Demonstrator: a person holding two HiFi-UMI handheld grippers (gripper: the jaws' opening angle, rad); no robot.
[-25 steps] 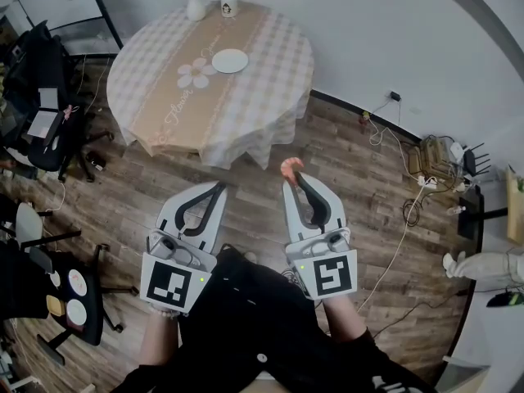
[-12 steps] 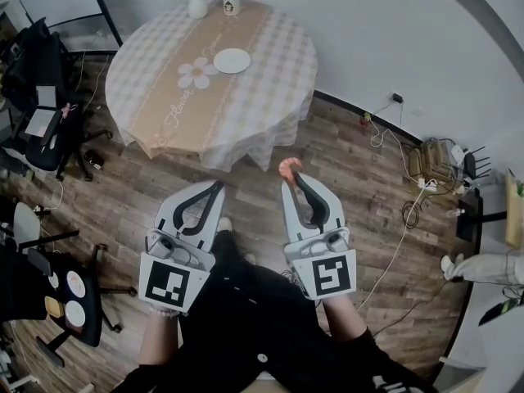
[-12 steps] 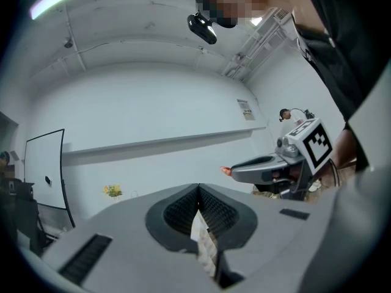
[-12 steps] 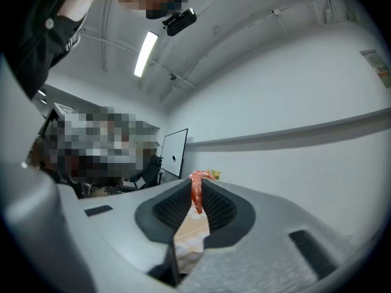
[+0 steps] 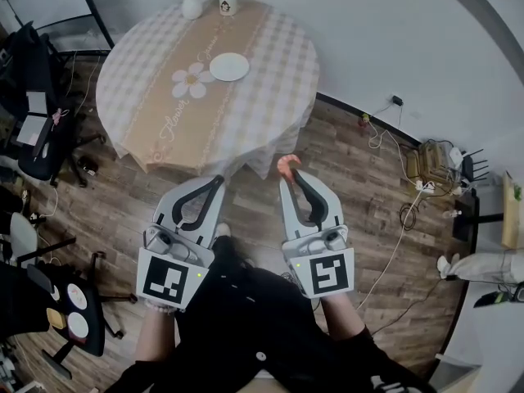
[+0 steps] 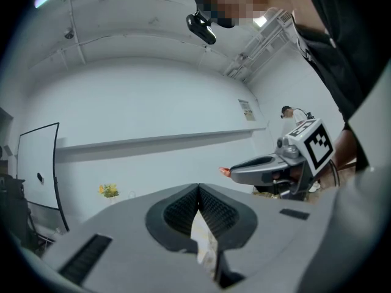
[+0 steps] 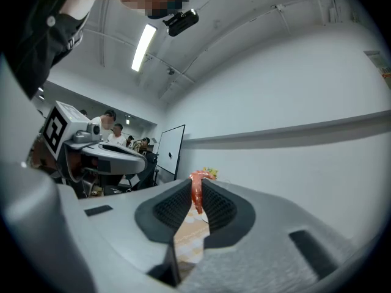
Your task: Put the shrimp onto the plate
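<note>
One shrimp (image 5: 286,164) is pinched in the right gripper (image 5: 289,176), over the floor and well short of the one plate (image 5: 229,66) on the table (image 5: 270,105). The left gripper (image 5: 215,182) is closed (one vase (image 5: 191,5) holds flowers).

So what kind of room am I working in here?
Probably an office or lab with a staged dining corner: a round clothed table with a plate and flower vase, office chairs beside it, and loose cables on the wood floor.
</note>
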